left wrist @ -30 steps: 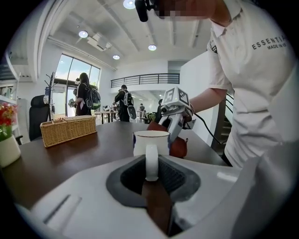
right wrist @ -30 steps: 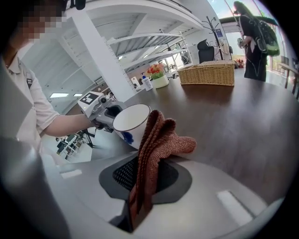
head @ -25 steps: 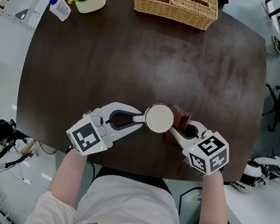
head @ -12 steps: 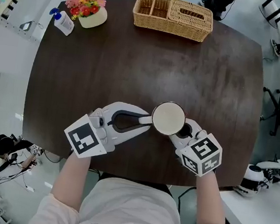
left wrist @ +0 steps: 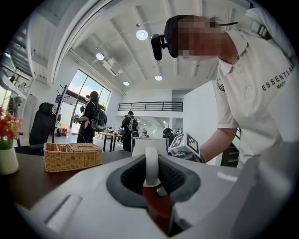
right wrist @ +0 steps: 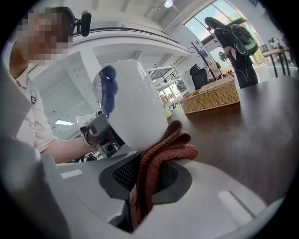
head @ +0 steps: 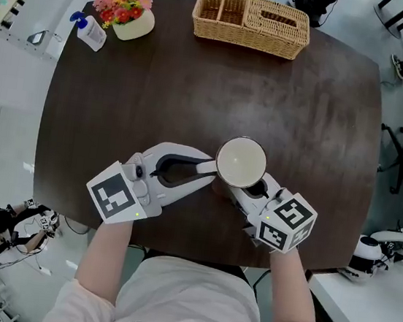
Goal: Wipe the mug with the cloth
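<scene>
Nearest the person, the left tongs are clamped tight on the handle of a white ceramic mug, held over the dark wooden surface. The right tongs pinch a rust-brown knitted cloth, which is pressed against the mug's side. Farther off sits a woven wicker basket.
</scene>
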`<state>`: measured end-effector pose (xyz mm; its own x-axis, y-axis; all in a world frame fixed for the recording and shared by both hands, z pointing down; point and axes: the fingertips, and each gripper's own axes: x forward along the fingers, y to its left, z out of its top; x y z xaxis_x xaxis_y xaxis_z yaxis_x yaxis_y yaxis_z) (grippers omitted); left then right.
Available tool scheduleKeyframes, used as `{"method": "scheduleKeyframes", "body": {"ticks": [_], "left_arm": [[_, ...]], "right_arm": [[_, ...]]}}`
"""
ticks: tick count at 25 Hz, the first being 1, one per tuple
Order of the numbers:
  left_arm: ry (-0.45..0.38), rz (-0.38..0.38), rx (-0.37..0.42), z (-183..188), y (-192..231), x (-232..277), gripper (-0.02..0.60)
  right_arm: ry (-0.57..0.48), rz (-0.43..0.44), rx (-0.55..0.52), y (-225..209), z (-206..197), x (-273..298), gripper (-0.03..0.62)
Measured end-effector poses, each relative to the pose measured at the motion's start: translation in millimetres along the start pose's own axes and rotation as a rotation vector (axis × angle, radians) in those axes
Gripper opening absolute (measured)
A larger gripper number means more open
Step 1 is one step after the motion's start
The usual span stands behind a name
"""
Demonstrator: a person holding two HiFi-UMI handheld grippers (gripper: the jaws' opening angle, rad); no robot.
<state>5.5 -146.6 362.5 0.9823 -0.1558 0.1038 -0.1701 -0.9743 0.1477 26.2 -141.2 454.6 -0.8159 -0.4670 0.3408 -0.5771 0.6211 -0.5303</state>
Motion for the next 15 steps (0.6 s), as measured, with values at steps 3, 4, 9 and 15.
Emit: {"method": "scheduleKeyframes", "body": {"ticks": [3,4,9,15], "left_arm": [[-0.012,0.014,-0.007,0,5,-2,0.063],[-0.012,0.018,-0.009,-1,7,-3,0.063],[0.011,0.025,-0.002,-8,15,-5,0.063],[0.021,0.031,-0.029,-19,19,-7,0.063]], "right_arm": [[0.009,0.034,-0.014,10,-1,6,0.081],[0.023,0.046,-0.028,14,-3,8,0.081],[0.116,0.077,-0.102,25,-15,9,0.081],[0.195,0.016,-0.204,15,-24,-14,0.081]]}}
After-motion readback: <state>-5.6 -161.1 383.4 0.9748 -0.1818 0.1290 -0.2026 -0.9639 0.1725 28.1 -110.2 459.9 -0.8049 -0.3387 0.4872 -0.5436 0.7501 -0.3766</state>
